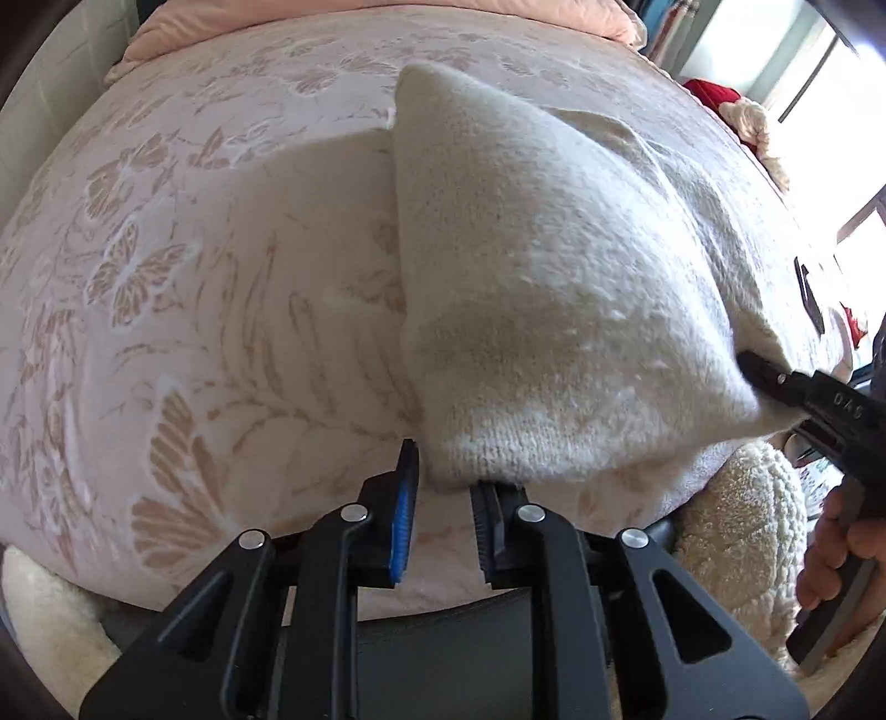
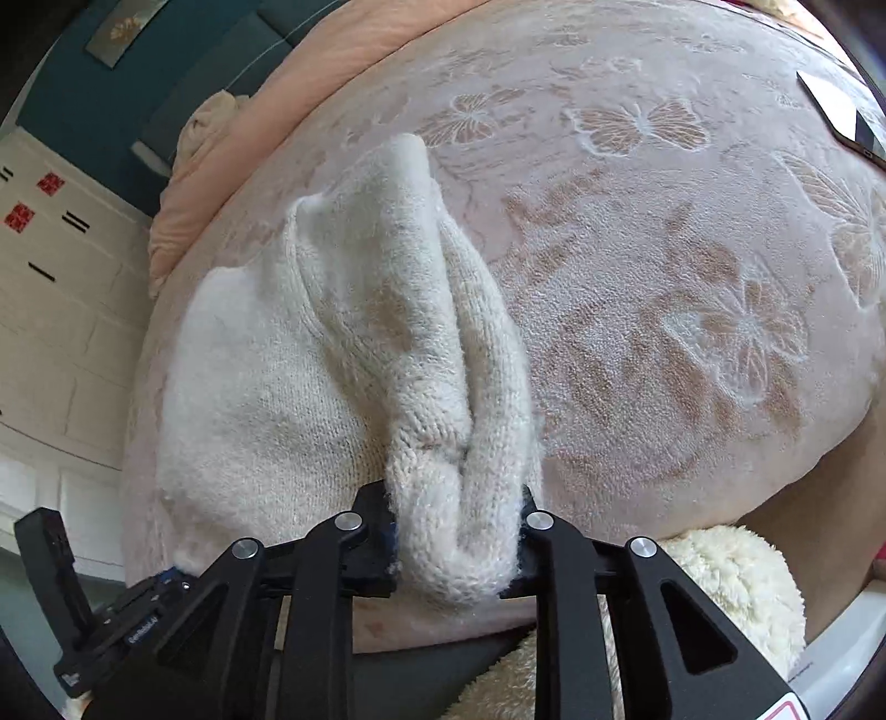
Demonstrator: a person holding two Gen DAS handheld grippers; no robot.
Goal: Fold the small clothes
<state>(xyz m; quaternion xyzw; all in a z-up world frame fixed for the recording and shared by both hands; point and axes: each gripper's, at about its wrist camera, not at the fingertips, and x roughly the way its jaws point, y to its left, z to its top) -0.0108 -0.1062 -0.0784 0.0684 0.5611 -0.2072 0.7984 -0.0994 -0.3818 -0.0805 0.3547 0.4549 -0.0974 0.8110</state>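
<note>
A cream knit garment (image 1: 554, 277) (image 2: 266, 399) lies on a pink bed blanket (image 1: 166, 277) (image 2: 692, 277) patterned with butterflies, its near edge lifted and bunched. My left gripper (image 1: 446, 471) is narrowly closed, and the garment's near left corner sits pinched between its fingertips. The right wrist view shows that same gripper (image 2: 160, 579) at the cloth's lower left corner. My right gripper (image 2: 457, 531) is shut on a thick rolled fold of the knit, which bulges out between its pads. In the left wrist view it (image 1: 758, 382) bites the garment's right corner, with a hand (image 1: 841, 554) on its handle.
A dark flat phone-like object (image 2: 841, 116) (image 1: 808, 293) lies on the blanket to the right. A fluffy cream textile (image 1: 742, 515) (image 2: 720, 581) sits below the bed's near edge. A peach duvet (image 1: 387, 11) (image 2: 332, 66) lines the far side, with red items (image 1: 714, 91) beyond.
</note>
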